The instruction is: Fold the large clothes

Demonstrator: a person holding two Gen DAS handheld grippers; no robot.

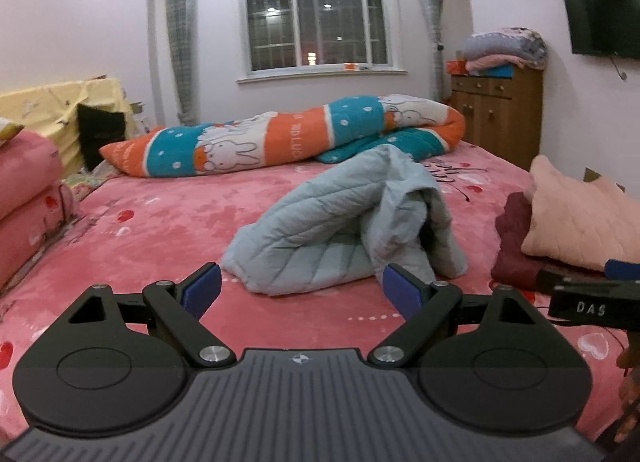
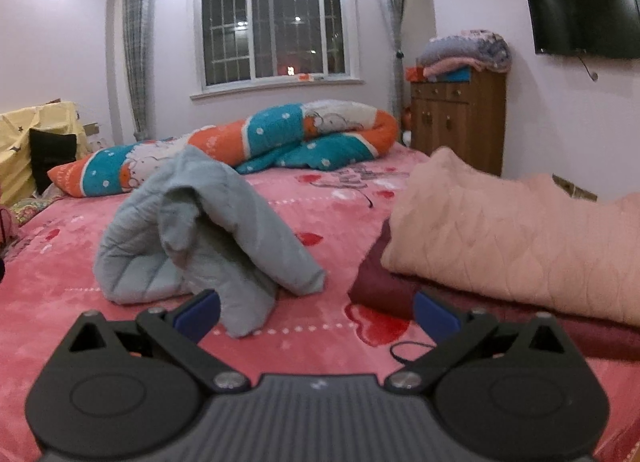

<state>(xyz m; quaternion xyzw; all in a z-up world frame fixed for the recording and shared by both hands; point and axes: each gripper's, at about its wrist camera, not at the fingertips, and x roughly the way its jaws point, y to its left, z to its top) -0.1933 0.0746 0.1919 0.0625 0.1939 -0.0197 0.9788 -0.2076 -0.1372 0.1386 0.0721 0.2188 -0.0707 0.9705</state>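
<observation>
A pale blue-grey quilted garment (image 1: 344,222) lies crumpled in a heap in the middle of the pink bed (image 1: 160,230); it also shows in the right wrist view (image 2: 200,234). My left gripper (image 1: 301,291) is open and empty, just in front of the garment's near edge. My right gripper (image 2: 316,314) is open and empty, its left pad close to a hanging corner of the garment. The right gripper's body shows in the left wrist view at the right edge (image 1: 592,302).
A peach quilted garment (image 2: 520,238) lies on a dark red one (image 2: 384,282) at the right. A rolled orange and teal rabbit-print duvet (image 1: 280,134) lies across the bed's far side. Pink folded bedding (image 1: 28,198) sits at left. A wooden cabinet (image 1: 496,114) stands by the wall.
</observation>
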